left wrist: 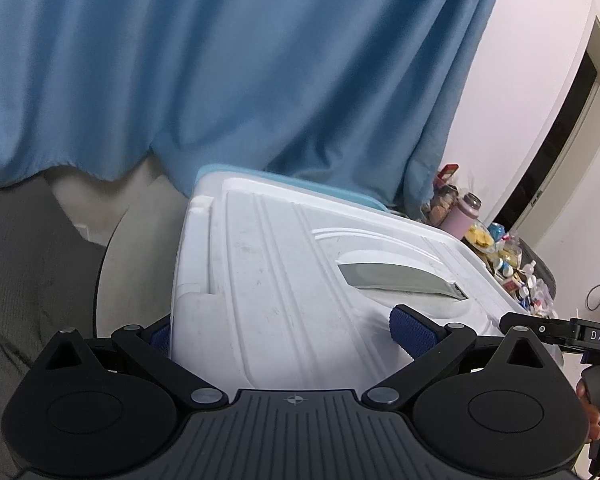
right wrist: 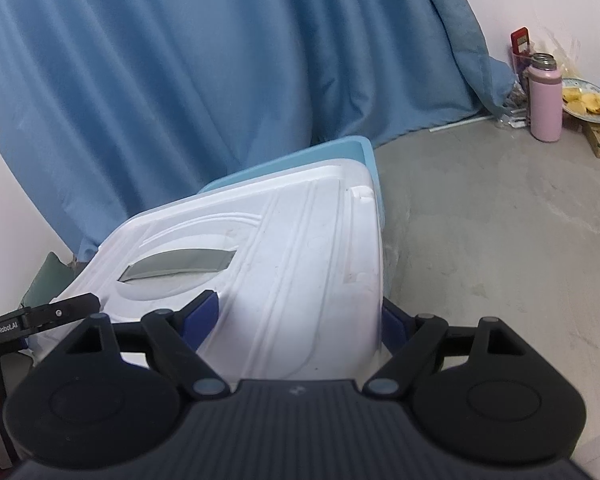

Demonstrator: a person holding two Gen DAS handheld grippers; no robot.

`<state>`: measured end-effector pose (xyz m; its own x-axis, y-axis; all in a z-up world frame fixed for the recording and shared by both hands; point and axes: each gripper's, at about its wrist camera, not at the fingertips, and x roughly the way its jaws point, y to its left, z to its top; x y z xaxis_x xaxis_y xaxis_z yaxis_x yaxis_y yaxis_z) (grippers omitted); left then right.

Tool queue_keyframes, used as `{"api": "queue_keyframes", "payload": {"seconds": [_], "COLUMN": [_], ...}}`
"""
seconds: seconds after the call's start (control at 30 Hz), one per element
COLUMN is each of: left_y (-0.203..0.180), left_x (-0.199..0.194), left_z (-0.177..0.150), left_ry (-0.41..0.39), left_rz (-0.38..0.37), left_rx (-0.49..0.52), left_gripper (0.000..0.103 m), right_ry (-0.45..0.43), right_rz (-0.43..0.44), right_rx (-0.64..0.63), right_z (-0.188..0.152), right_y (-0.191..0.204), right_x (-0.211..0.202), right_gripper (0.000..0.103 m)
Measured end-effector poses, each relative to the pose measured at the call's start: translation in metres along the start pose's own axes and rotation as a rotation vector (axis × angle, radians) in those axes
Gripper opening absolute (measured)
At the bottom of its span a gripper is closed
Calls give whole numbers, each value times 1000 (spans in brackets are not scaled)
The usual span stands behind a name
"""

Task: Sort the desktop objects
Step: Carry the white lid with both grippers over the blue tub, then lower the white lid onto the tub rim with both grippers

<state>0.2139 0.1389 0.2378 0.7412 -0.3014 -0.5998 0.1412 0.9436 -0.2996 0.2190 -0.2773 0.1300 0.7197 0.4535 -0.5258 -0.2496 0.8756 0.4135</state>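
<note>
A white ribbed lid with a grey recessed handle (left wrist: pixel 400 276) tops a light-blue storage box (left wrist: pixel 268 264). The box fills the lower middle of both wrist views. My left gripper (left wrist: pixel 288 334) straddles one end of it: one blue pad lies against the outer side wall, the other (left wrist: pixel 416 332) sits in the lid's hollow. My right gripper (right wrist: pixel 300 322) clamps the opposite end of the box (right wrist: pixel 300 248), with blue pads (right wrist: pixel 202 316) on both sides. Both grippers are shut on the box. Its underside is hidden.
A blue curtain (left wrist: pixel 260 80) hangs close behind the box. To the right, a grey surface (right wrist: pixel 500 240) bears a pink bottle (right wrist: pixel 545 100), a plate of yellow food (right wrist: pixel 588 104), a can and small clutter. A white wall stands beyond, with a dark doorway (left wrist: pixel 560 140).
</note>
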Motion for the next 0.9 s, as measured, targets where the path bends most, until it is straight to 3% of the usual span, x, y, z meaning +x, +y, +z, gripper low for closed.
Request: {"api": "queue_keyframes", "payload": {"seconds": [0.9], "left_y": [29], "left_x": [108], "left_z": [72], "left_ry": [2], "left_rz": [63], "left_rx": [-54], "left_gripper": [103], "right_ry": [64], "right_rz": [40], "right_rx": [-22], "right_z": [73], "right_y": [-19], "right_x": [96], "right_gripper": [83]}}
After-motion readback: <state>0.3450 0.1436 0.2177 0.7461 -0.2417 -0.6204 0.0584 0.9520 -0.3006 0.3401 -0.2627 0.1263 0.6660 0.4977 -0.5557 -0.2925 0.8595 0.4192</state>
